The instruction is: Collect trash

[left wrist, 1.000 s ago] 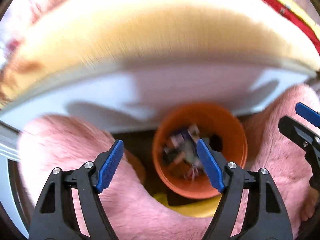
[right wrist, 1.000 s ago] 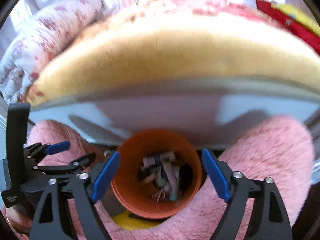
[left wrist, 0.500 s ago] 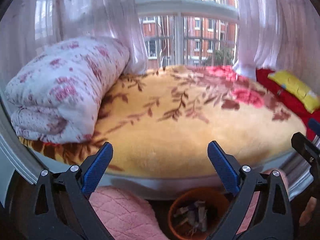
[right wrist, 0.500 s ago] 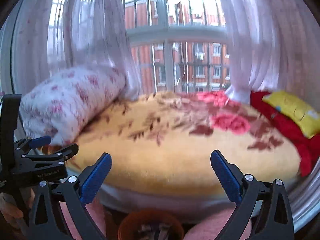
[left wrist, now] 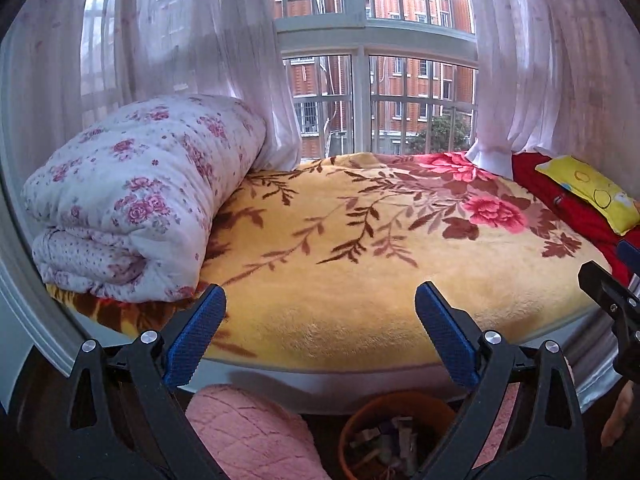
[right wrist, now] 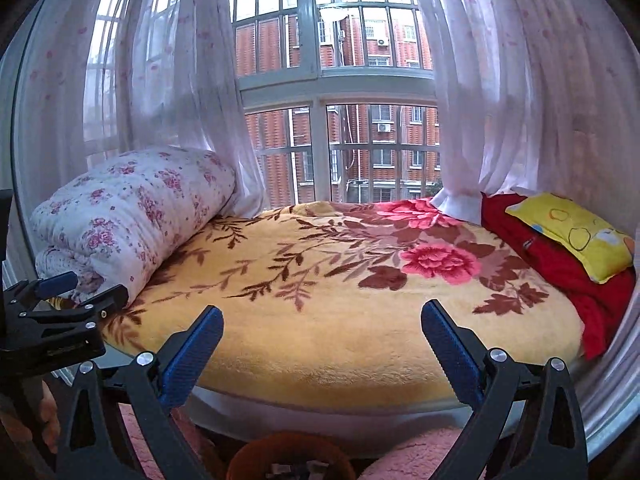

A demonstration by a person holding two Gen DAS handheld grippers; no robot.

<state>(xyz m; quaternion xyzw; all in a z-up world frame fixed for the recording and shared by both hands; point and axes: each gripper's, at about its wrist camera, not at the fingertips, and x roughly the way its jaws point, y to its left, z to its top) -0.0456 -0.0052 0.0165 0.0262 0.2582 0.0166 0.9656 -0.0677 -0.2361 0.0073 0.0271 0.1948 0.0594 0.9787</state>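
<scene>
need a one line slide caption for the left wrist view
Left gripper, jaws open and empty, above an orange plastic bin of trash, facing a yellow floral blanket and a rolled white floral quilt.

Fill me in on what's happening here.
A person is collecting trash with two handheld grippers. The orange bin, low between pink-clad knees, already holds scraps. Both the left gripper and the right gripper have open, empty jaws, pointing over the yellow floral blanket, where no trash shows.
</scene>
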